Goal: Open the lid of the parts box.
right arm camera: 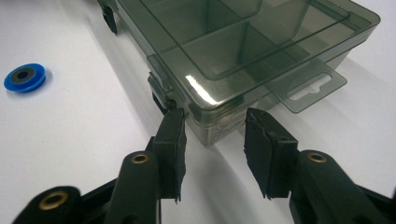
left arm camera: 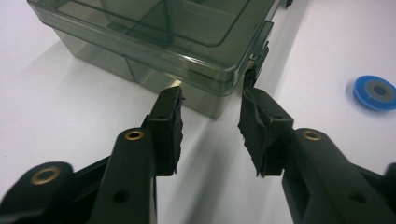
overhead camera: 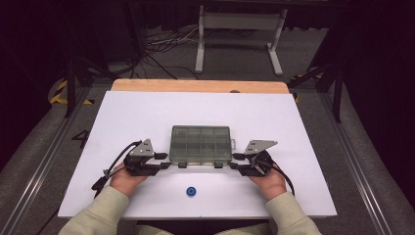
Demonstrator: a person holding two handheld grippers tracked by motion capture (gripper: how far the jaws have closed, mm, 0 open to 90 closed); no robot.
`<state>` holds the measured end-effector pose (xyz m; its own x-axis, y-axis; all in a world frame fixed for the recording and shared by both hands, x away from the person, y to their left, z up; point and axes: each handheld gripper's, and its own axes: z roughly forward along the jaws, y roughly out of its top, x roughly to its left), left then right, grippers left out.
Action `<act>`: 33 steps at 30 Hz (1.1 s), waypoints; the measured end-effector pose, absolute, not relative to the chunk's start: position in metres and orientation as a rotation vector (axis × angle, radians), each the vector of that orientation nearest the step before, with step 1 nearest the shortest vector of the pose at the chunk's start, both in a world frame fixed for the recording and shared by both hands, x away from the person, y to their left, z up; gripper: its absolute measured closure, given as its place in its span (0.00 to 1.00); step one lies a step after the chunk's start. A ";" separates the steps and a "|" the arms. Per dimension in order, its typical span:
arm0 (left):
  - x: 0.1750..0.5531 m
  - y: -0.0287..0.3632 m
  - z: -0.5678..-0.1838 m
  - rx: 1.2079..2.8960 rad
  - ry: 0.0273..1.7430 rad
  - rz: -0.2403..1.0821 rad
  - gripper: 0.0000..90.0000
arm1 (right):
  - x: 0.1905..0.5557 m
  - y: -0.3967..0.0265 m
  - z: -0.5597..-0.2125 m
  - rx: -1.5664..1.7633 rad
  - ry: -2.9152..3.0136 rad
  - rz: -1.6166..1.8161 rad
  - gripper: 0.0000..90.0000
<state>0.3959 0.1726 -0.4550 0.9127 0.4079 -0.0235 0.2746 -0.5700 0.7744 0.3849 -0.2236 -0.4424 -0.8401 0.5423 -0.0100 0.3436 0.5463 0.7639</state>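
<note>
On the white table (overhead camera: 147,112), near its front edge, a closed smoke-tinted compartment box (overhead camera: 200,143) lies flat with its lid down and the dark latches on its near side facing the person. At the box's near left corner sits the left gripper (overhead camera: 165,160), held level in the person's left hand (overhead camera: 126,180); at the near right corner sits the right gripper (overhead camera: 236,161), likewise level in the right hand (overhead camera: 268,182).

From the left gripper view, the jaws stand part-spread, with the box's corner (left arm camera: 212,93) just ahead of the tips and one tip near a latch; nothing is clamped between the pads. The right gripper view shows the same arrangement: jaws apart, box corner (right arm camera: 210,126) just beyond them, one tip close against a latch. Whether either tip actually touches the box cannot be confirmed from these angles.

A small blue disc (overhead camera: 191,191) with a dark centre lies on the table in front of the box, between the two hands and apart from both.
</note>
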 end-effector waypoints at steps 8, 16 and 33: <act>0.395 0.172 -0.455 2.211 0.466 0.197 0.78 | 0.385 -0.223 -0.443 0.741 2.542 1.177 0.70; 0.395 0.171 -0.455 2.208 0.464 0.207 0.83 | 0.385 -0.224 -0.443 0.741 2.539 1.184 0.71; 0.393 0.172 -0.453 2.201 0.456 0.213 0.87 | 0.383 -0.227 -0.440 0.736 2.532 1.214 0.81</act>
